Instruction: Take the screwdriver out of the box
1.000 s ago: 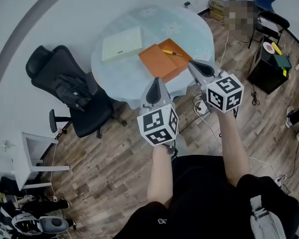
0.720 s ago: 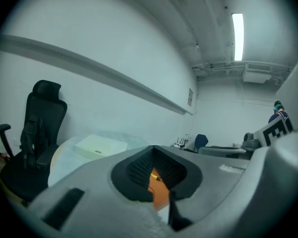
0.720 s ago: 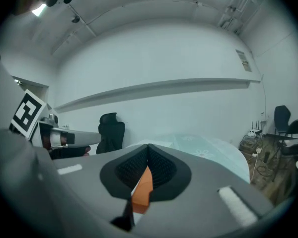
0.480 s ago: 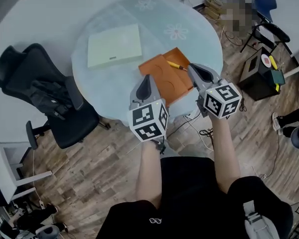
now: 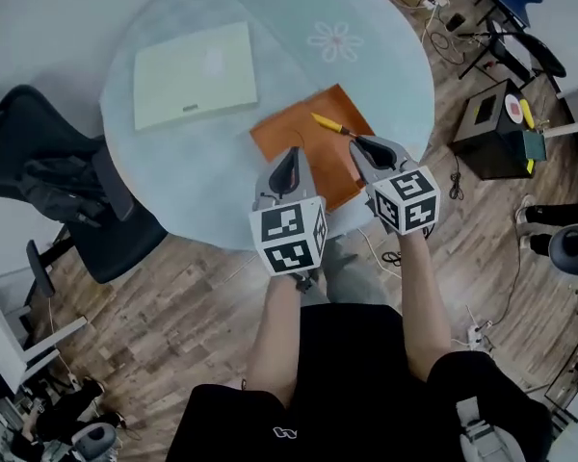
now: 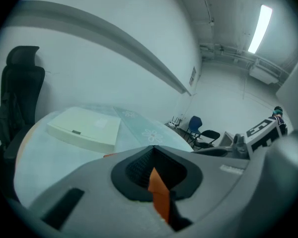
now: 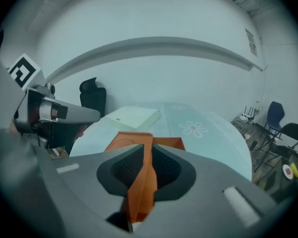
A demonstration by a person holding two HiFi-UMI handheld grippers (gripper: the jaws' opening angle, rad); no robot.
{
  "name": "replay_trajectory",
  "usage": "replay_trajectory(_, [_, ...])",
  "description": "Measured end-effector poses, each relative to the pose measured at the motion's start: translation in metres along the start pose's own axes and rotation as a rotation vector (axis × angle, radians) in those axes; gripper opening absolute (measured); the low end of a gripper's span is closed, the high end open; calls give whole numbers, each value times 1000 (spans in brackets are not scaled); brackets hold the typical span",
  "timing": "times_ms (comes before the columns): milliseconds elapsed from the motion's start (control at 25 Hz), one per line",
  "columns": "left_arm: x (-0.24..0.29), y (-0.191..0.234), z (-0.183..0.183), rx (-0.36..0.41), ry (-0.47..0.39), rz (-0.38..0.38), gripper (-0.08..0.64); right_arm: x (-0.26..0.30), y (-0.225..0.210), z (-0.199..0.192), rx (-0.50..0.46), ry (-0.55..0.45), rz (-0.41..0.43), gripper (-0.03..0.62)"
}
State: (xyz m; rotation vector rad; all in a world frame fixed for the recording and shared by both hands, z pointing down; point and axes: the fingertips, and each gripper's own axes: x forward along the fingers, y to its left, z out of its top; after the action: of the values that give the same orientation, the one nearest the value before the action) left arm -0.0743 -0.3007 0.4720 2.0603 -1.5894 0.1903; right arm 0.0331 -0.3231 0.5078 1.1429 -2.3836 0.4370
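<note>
An open orange box [image 5: 308, 147] lies on the round glass table [image 5: 385, 65] near its front edge. A yellow-handled screwdriver [image 5: 329, 124] rests in the box at its far right corner. My left gripper [image 5: 287, 157] hovers over the box's near left side with its jaws closed together and nothing in them. My right gripper [image 5: 363, 147] hangs over the box's near right edge, just short of the screwdriver. Its jaws are opening, with a narrow gap and nothing between them. In the right gripper view the orange box [image 7: 124, 140] shows through that gap; the screwdriver is hidden there.
A flat cream box [image 5: 195, 75] lies on the table's far left part. A black office chair [image 5: 67, 181] stands left of the table. A black stand [image 5: 491, 123] with small items is on the wooden floor to the right, beside cables.
Both grippers have come forward and down, from short of the table to over the orange box's near edge. The right jaws have parted a little.
</note>
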Motion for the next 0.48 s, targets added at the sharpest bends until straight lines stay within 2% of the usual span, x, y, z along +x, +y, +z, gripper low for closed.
replay_trajectory(40, [3, 5, -7, -2, 23, 7, 2, 10, 1, -10, -7, 39, 17, 85])
replay_trajectory(120, [9, 22, -6, -23, 31, 35, 2, 35, 0, -18, -59, 109, 46, 109])
replay_trajectory(240, [15, 45, -4, -62, 22, 78, 2, 73, -4, -25, -232, 230, 62, 115])
replay_trajectory(360, [17, 45, -7, -77, 34, 74, 2, 101, -14, -50, -425, 421, 57, 126])
replay_trajectory(480, [16, 45, -2, -76, 24, 69, 2, 118, -22, -57, -500, 513, 51, 115])
